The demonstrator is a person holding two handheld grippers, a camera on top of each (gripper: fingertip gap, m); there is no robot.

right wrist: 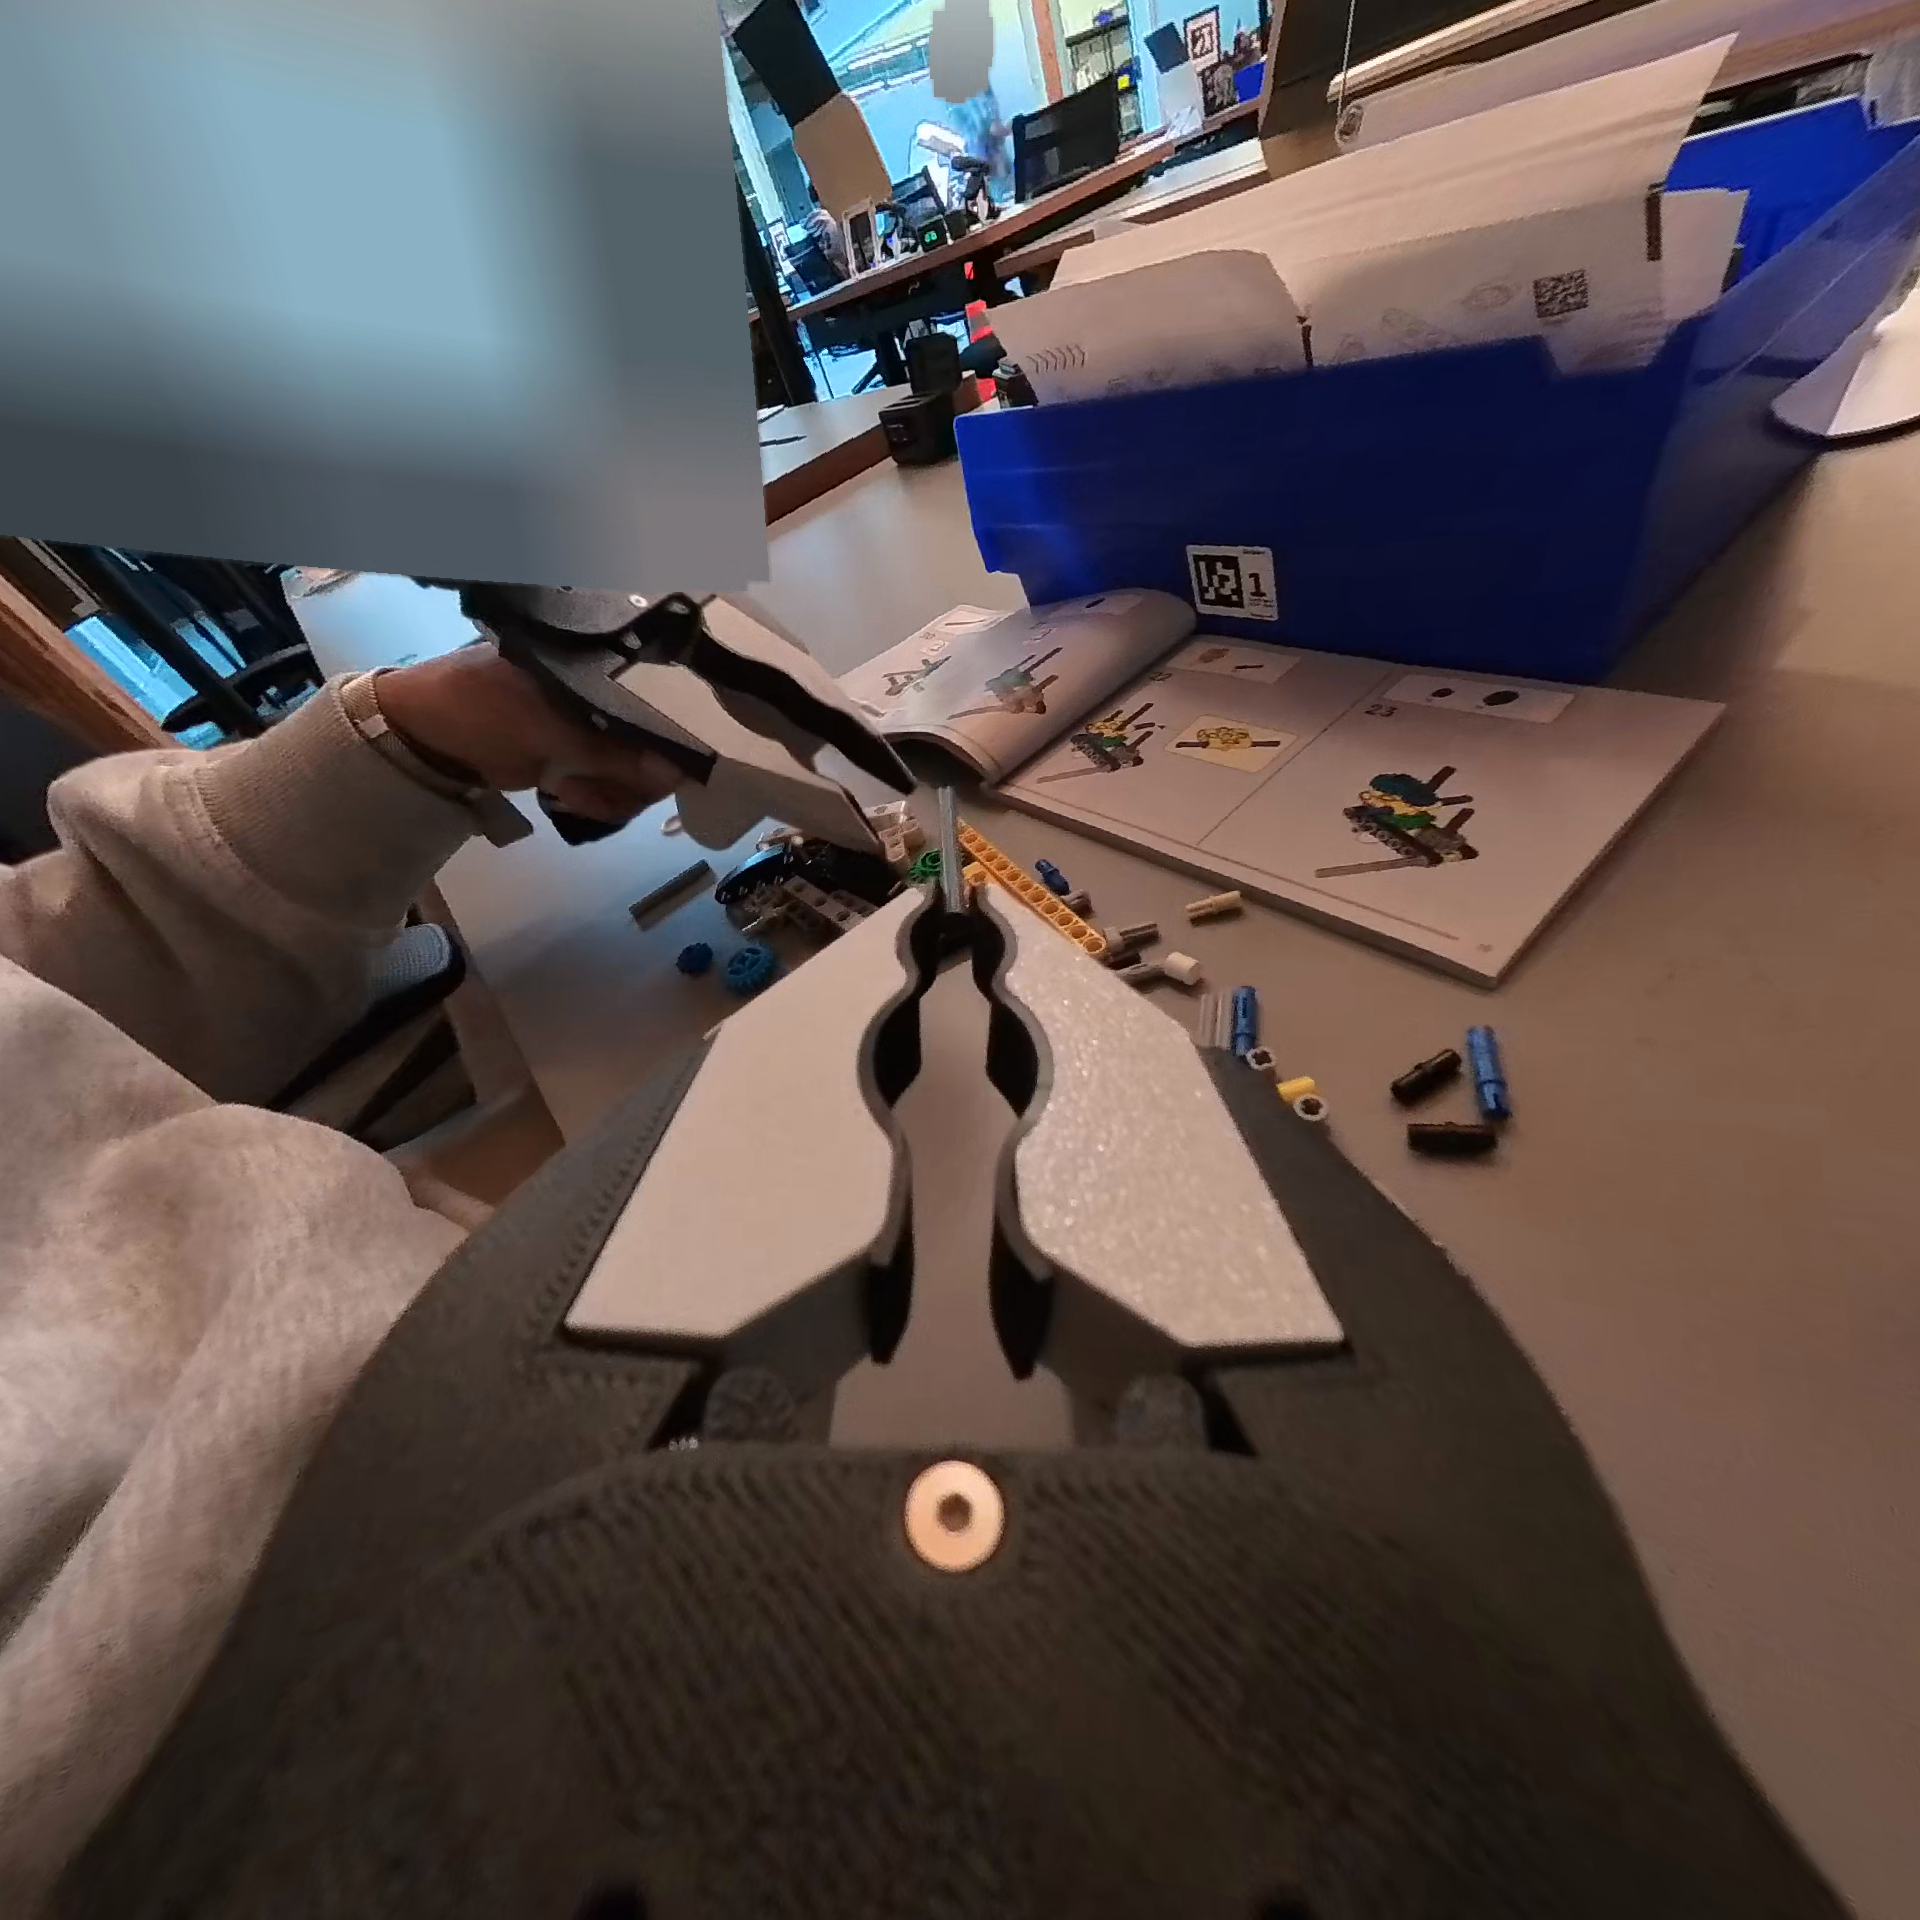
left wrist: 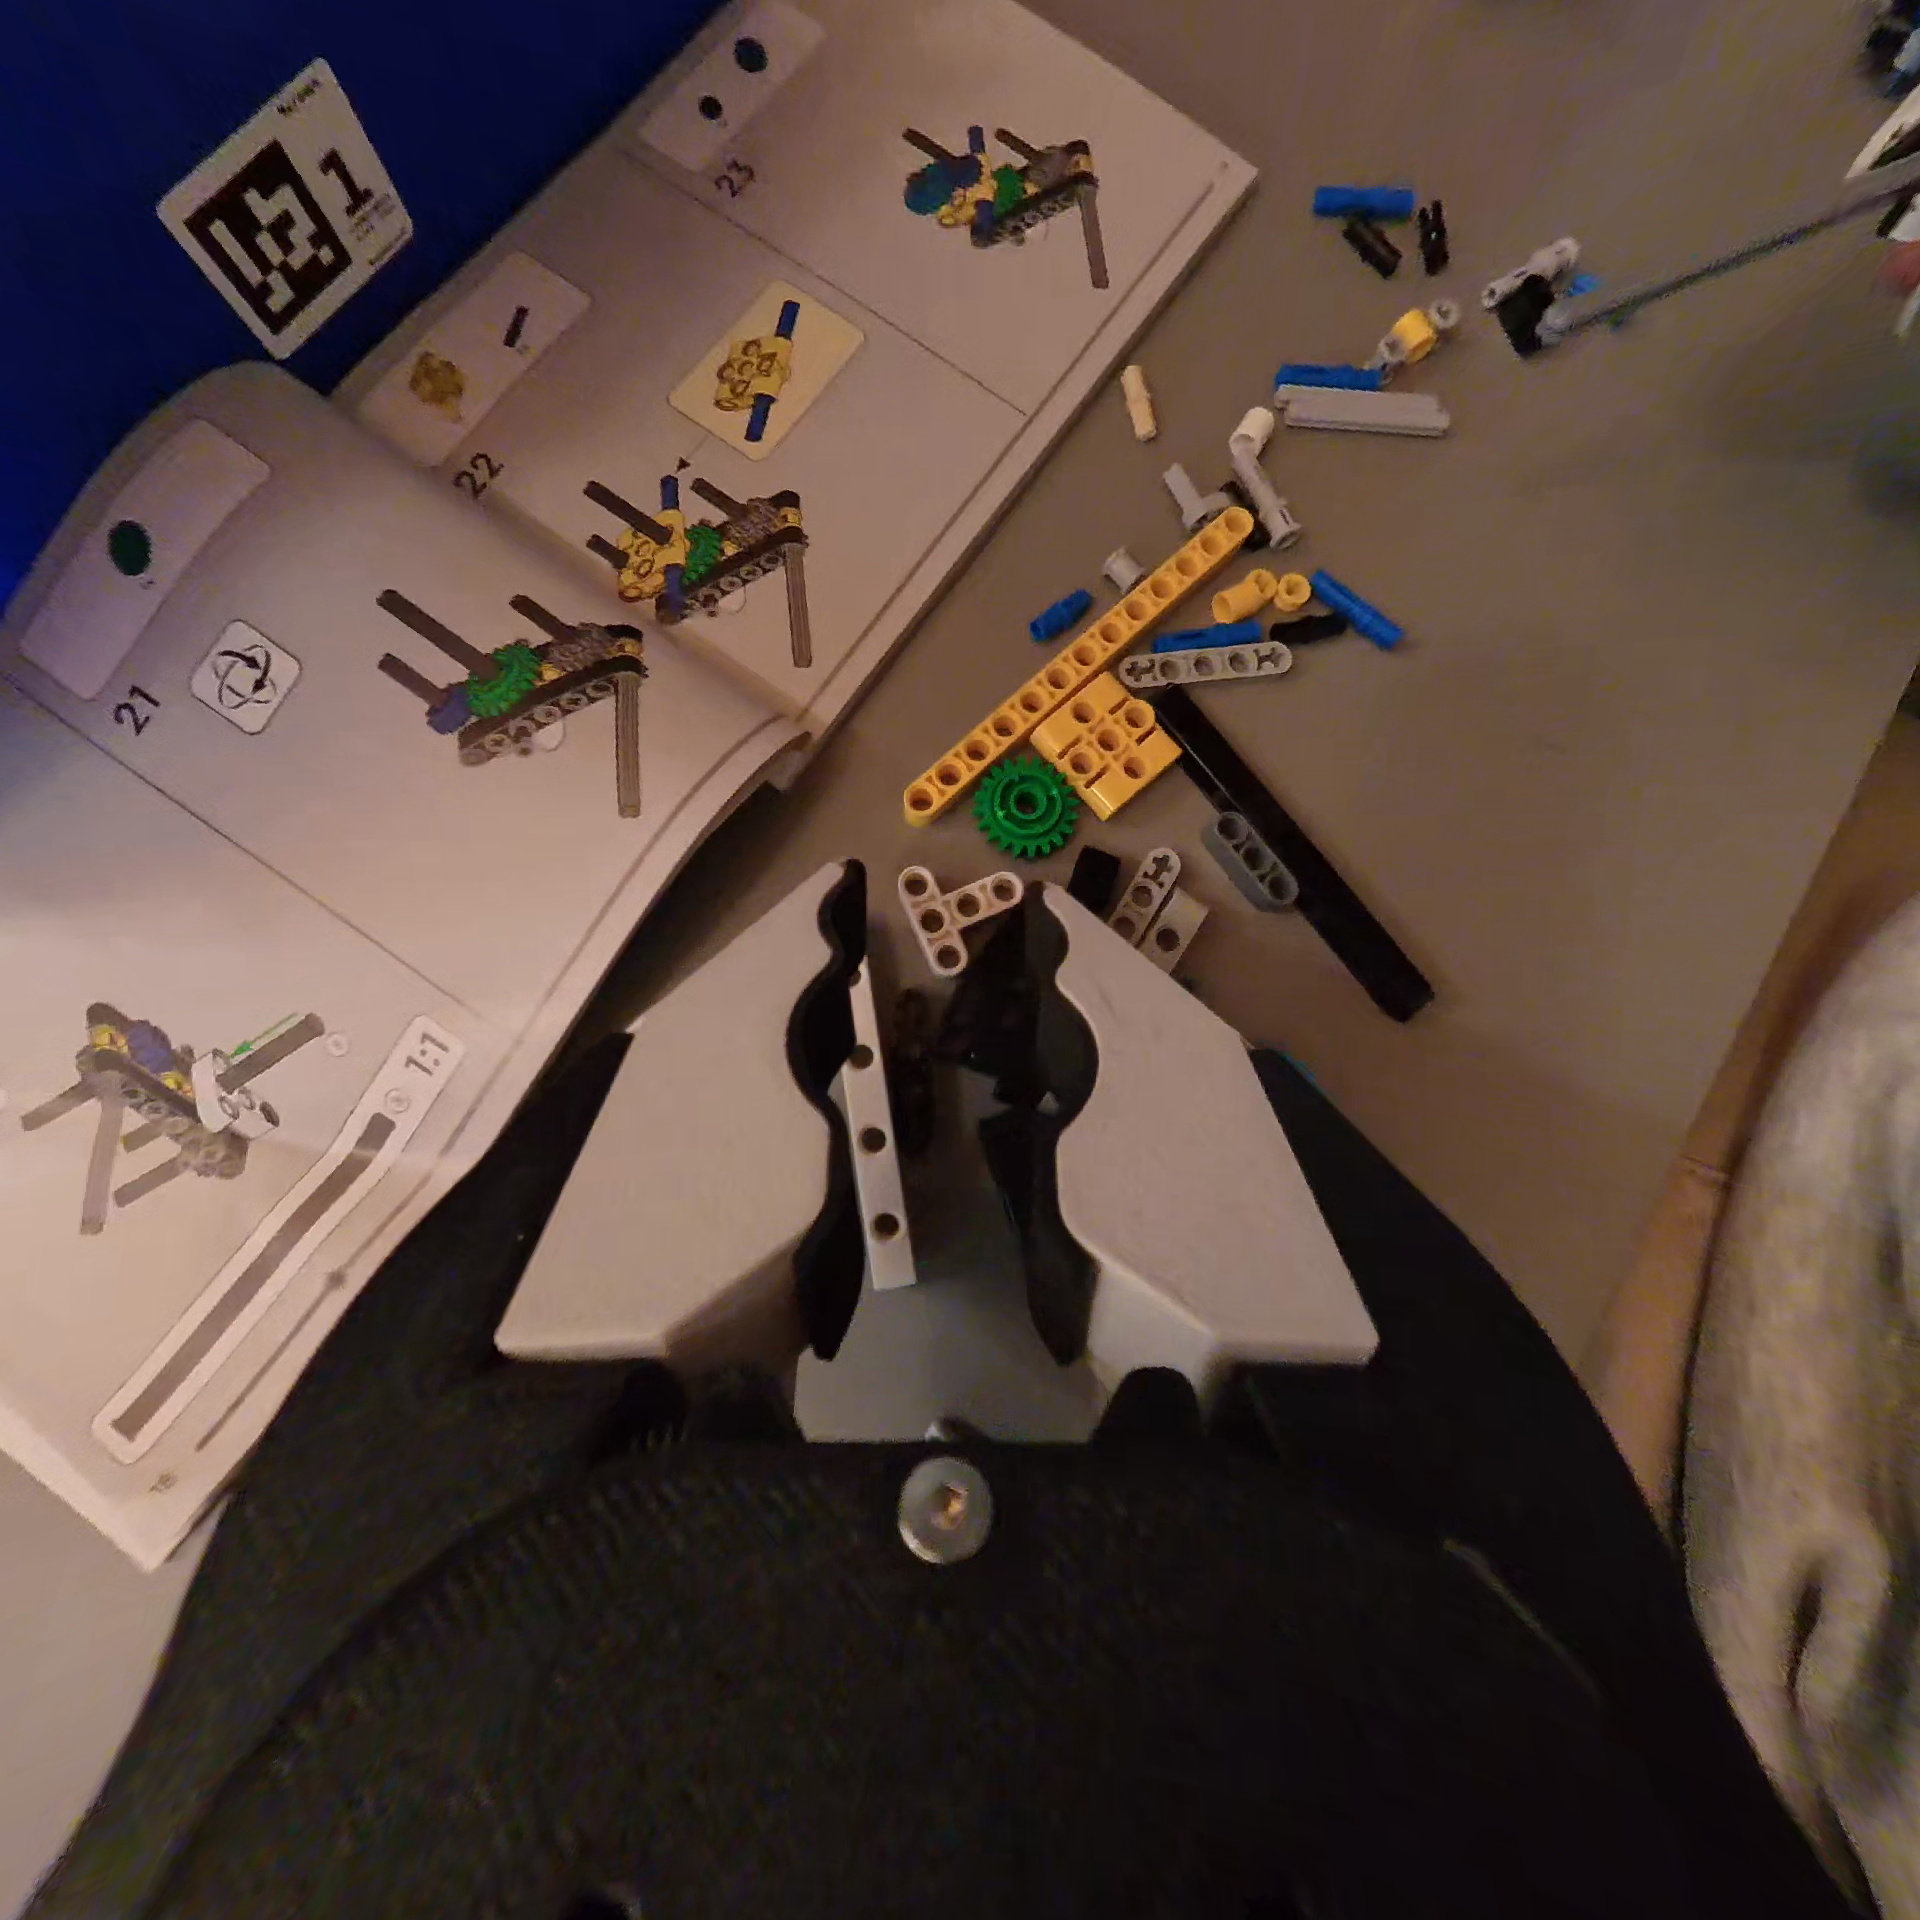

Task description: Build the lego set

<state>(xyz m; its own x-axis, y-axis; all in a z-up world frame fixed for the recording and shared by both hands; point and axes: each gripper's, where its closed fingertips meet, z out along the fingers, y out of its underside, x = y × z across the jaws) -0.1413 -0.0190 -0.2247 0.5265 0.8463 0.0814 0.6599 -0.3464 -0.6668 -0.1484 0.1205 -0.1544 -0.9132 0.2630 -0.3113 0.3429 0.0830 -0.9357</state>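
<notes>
Two tools are in use, one in each of my hands. The left gripper [left wrist: 948,883] has its jaws narrowed to a moderate gap around a small part-built piece: a white strip with holes [left wrist: 873,1132] lies flat against one pad, and a black part [left wrist: 987,1039] fills the space to the other pad. It looks clamped, though the contact on the black side is dark and hard to read. The right gripper [right wrist: 951,914] has its tips almost together, pinching one end of a thin grey rod [right wrist: 948,852]; the rod sticks out forward over the table [left wrist: 1558,727], with a small white and black part on its far end in the left wrist view. My judgement is that these parts are light, rigid plastic with smooth faces, so they can twist or slide in the pads, and joints can pop apart if pressed off-axis. The rod is best held near the end and kept in line with its hole, and the strip across its flat faces. Loose parts, among them a long yellow strip [left wrist: 1081,665] and a green gear [left wrist: 1027,805], lie just beyond the left tips, beside the open booklet [left wrist: 520,520].
</notes>
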